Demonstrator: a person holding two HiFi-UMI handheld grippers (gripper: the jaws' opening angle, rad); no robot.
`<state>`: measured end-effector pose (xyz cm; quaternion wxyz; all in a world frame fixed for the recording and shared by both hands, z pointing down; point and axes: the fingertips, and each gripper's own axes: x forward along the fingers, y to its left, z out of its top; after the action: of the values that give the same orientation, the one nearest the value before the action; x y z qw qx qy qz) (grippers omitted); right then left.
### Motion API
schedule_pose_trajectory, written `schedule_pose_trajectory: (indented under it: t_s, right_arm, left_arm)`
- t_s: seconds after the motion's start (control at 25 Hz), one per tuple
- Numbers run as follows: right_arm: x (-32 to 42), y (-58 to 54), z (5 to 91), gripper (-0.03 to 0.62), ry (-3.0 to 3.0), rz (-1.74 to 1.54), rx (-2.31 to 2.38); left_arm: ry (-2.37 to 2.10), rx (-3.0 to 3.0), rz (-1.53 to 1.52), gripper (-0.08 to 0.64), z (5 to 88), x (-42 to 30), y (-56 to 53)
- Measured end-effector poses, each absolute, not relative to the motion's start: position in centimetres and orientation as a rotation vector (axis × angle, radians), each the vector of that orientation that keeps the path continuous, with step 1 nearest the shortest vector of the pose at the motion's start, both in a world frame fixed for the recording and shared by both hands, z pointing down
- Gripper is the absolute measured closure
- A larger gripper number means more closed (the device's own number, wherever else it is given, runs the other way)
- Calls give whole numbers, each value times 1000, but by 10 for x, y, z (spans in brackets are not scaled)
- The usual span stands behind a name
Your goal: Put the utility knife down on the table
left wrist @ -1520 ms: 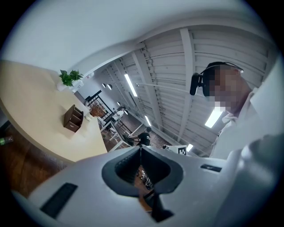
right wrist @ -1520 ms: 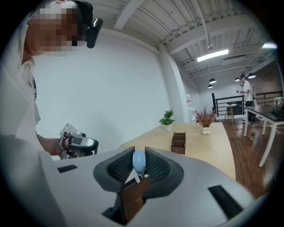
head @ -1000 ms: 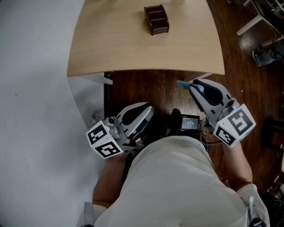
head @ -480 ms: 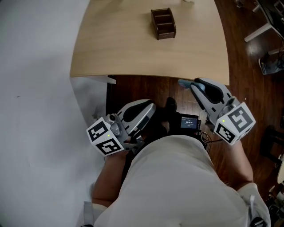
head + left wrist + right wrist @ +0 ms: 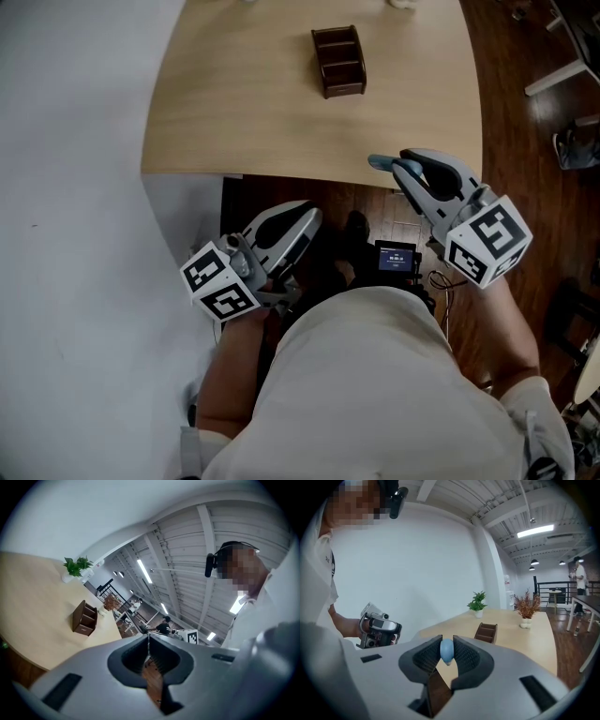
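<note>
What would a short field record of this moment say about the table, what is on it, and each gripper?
table: light wood
on table: brown divided box; green plant at the far side
right gripper: shut on a blue knife, at the table's near edge
left gripper: jaws together, nothing between them, short of the table
task: knife not yet put down

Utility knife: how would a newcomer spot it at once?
Find the pale wooden table, then the right hand-held gripper at its near edge. The utility knife is the light blue piece pinched between its jaws; nothing else nearby is blue.
</note>
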<state>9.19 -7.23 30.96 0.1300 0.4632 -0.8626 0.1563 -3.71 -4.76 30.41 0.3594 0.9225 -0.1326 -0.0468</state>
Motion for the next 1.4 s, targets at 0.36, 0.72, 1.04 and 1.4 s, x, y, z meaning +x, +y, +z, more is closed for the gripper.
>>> schedule_pose_trajectory:
  t_s: [0.36, 0.72, 1.04, 1.4]
  right_arm:
    - [102, -98, 318, 520, -2528, 481, 1275]
    - [95, -118, 330, 520, -2459, 426, 1276]
    - [98, -124, 336, 520, -2396, 399, 1321]
    - [99, -157, 353, 520, -2352, 401, 1292]
  left_arm:
    - [-397, 2375, -85, 555, 303, -18, -65]
    - [-360, 2386, -48, 555, 308, -27, -87]
    - [-287, 2417, 29, 555, 316, -20, -98]
    - [-290, 2421, 102, 555, 331, -7, -123]
